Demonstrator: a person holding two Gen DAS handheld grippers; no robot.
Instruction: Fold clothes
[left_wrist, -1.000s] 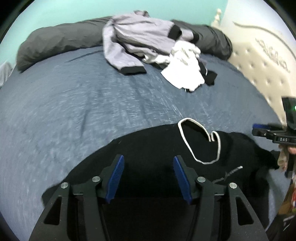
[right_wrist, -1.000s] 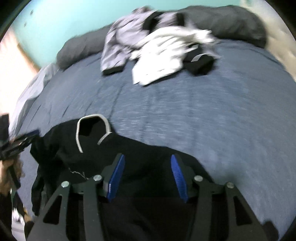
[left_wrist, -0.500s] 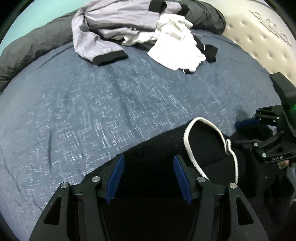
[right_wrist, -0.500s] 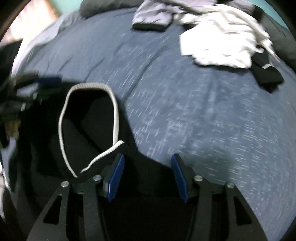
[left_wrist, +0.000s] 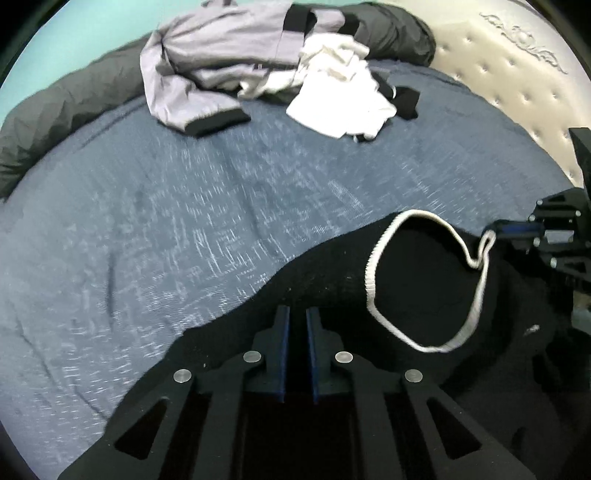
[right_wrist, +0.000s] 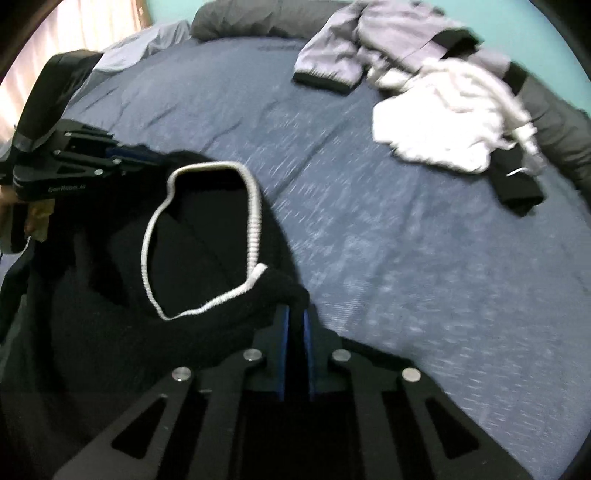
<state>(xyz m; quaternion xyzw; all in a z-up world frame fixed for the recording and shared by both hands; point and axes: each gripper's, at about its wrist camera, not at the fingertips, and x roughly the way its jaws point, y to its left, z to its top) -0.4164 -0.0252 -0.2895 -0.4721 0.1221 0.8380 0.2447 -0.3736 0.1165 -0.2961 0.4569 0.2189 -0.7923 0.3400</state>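
1. The left hand-held gripper (left_wrist: 297, 325) sits at the bottom centre of the left wrist view, its blue pads drawn together on the edge of a black sweater (left_wrist: 332, 280).
2. The right hand-held gripper (right_wrist: 294, 325) sits at the bottom centre of the right wrist view, its blue pads likewise pinched on the black fabric just beside the collar.
3. The sweater lies in the lower part of both frames, on the near edge of a blue bedspread (left_wrist: 184, 206); its white-trimmed neckline (left_wrist: 373, 258) forms an open loop at lower right of the left view and at centre left of the right view.
4. In the left view the other gripper shows at the right edge, touching the sweater by the neckline; in the right view the other gripper shows at upper left, also at the sweater's edge.
5. At the top of the left frame lie a grey jacket (left_wrist: 221, 55) with black cuffs and a white garment (left_wrist: 340, 99), heaped together, well apart from the sweater.
6. A dark grey bolster (left_wrist: 55, 114) runs along the far edge of the bed, and a cream tufted headboard (left_wrist: 517, 74) fills the upper right.
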